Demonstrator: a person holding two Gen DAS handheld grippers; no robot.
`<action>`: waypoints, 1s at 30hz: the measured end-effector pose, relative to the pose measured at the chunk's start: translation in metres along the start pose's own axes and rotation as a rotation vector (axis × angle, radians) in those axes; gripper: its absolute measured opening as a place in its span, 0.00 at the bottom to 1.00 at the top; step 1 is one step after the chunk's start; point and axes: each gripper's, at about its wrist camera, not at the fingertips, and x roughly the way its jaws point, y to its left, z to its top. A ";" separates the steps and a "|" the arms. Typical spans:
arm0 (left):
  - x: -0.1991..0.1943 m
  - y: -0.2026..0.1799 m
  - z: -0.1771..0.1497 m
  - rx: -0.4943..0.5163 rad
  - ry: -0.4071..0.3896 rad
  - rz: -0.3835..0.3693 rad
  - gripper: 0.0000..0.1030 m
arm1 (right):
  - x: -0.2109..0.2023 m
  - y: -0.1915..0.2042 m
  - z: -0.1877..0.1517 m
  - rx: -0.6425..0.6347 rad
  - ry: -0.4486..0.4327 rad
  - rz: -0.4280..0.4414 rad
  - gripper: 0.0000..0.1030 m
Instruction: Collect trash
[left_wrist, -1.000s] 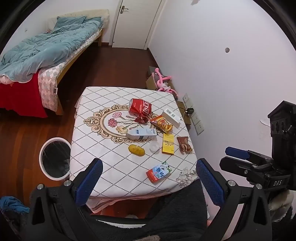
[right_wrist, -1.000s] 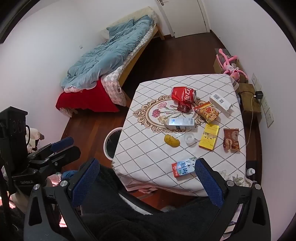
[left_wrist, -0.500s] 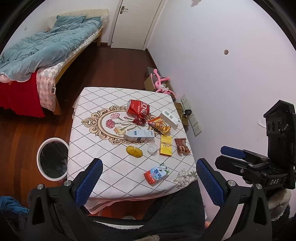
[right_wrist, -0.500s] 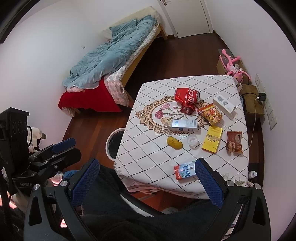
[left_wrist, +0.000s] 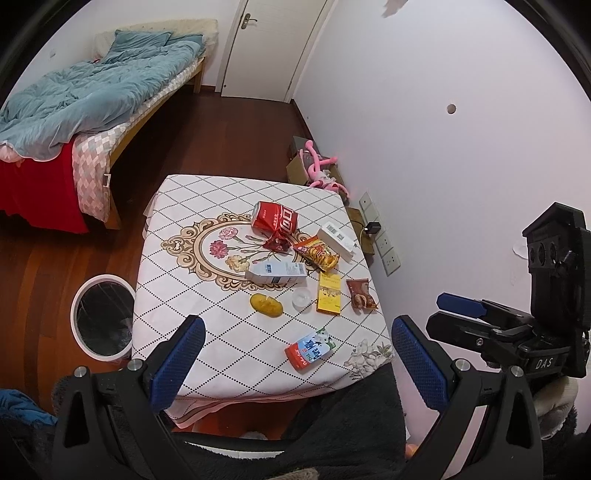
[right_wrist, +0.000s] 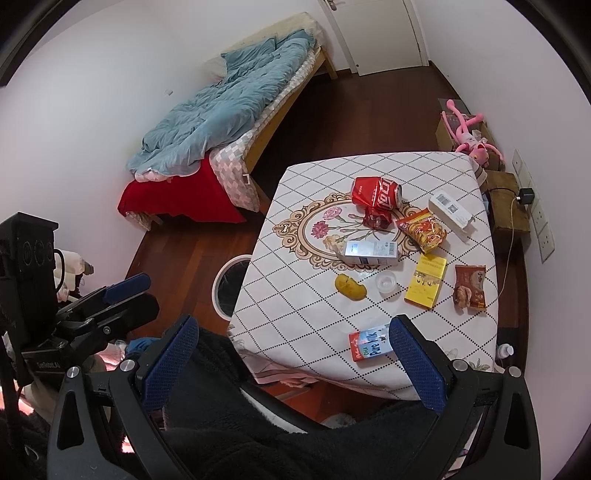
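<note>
Hovering both grippers, left (left_wrist: 295, 363) and right (right_wrist: 291, 363), fingers spread empty, above table (left_wrist: 184, 295), probably sizing up milk carton (left_wrist: 310, 349) first.

Wide-spread right tongs (right_wrist: 293, 360) above milk carton (right_wrist: 370, 345) on littered table (right_wrist: 295, 295).

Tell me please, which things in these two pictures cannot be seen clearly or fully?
- Round white trash bin: right wrist view, the table edge covers its right part; contents too dark in both views.
- Red and blue milk carton: right wrist view, the right gripper's blue finger hides its right end.
- Small clear plastic cup: too small in both views to tell if it is empty.
- Brown snack wrapper: print unreadable.
</note>
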 end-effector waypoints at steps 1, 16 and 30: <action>0.000 0.000 0.000 0.001 -0.001 0.000 1.00 | 0.000 0.000 0.000 0.000 0.000 0.000 1.00; -0.001 0.003 -0.001 -0.003 -0.005 -0.002 1.00 | 0.004 0.006 0.007 -0.017 0.003 -0.002 1.00; -0.002 0.005 0.000 -0.003 -0.007 -0.001 1.00 | 0.004 0.007 0.010 -0.025 -0.003 -0.003 1.00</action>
